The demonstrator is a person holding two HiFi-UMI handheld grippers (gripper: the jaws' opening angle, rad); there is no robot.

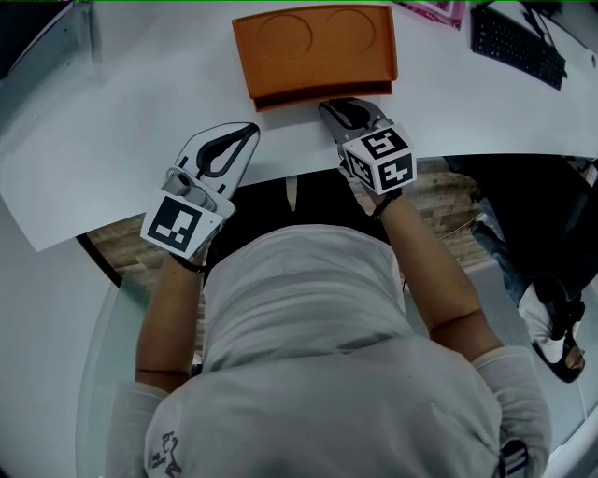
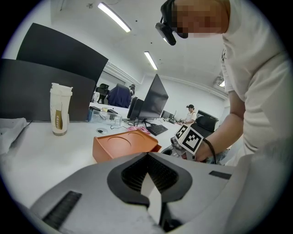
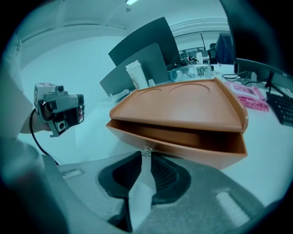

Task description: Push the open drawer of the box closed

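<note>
An orange box (image 1: pixel 313 42) sits on the white table, and its drawer (image 1: pixel 322 91) stands a little way out towards me. In the right gripper view the drawer front (image 3: pixel 183 148) has a small clear knob (image 3: pixel 146 151) right at the tips of my right gripper (image 3: pixel 145 156). Its jaws are shut, with nothing between the pads. From the head view, the right gripper (image 1: pixel 327 105) meets the drawer's front edge. My left gripper (image 1: pixel 252 129) rests shut and empty on the table, left of the box and apart from it. The box (image 2: pixel 123 145) lies ahead of the left gripper (image 2: pixel 147 155).
A black keyboard (image 1: pixel 519 42) and a pink packet (image 1: pixel 434 9) lie at the table's far right. A white cup (image 2: pixel 60 109) stands far left of the box, with monitors (image 2: pixel 153 98) behind it. The table's curved near edge (image 1: pixel 280 173) runs under both grippers.
</note>
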